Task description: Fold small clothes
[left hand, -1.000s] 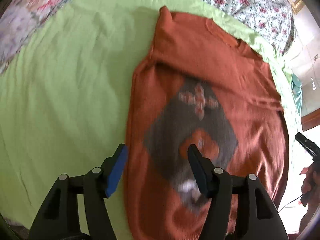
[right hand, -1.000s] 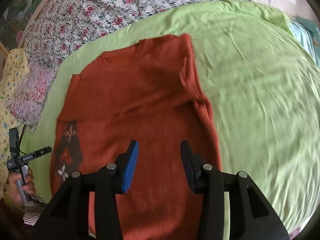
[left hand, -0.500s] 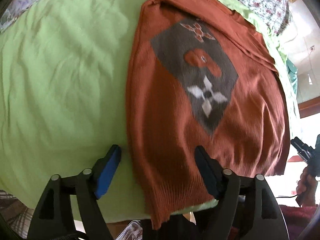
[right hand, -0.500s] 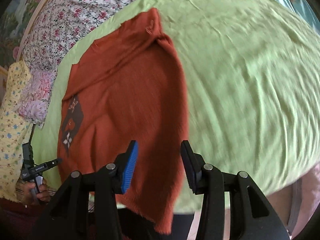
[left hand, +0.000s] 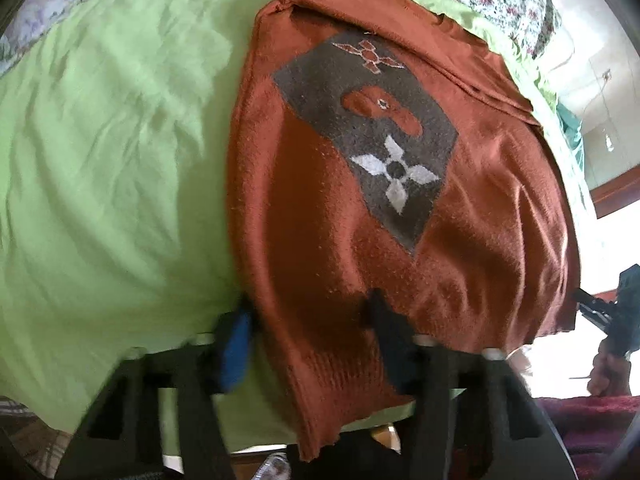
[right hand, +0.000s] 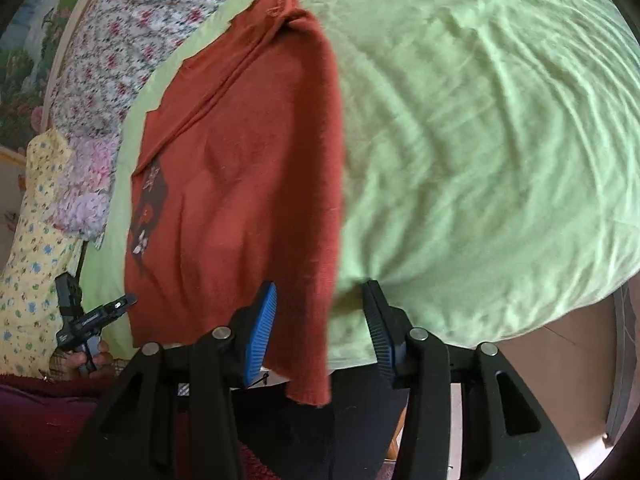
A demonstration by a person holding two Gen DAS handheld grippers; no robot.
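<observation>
A rust-orange knit sweater (left hand: 320, 208) with a grey diamond patch (left hand: 372, 128) lies spread on a green sheet, its hem hanging over the near bed edge. My left gripper (left hand: 308, 332) is open, its jaws standing either side of the sweater's left hem corner, low at the bed edge. In the right wrist view the same sweater (right hand: 248, 184) lies to the left. My right gripper (right hand: 320, 320) is open with the sweater's right hem corner hanging between its jaws. The left gripper also shows far left in the right wrist view (right hand: 92, 316).
The green sheet (right hand: 480, 140) covers the bed, with a floral cover (right hand: 132, 40) and pillows (right hand: 40, 248) at the head. The bed's near edge drops to the floor (right hand: 560, 344) below both grippers. The right gripper shows at the right edge of the left wrist view (left hand: 612, 312).
Both grippers have pulled back and down from over the sweater's body to its hem at the near bed edge. Both stay open. The sweater has not moved.
</observation>
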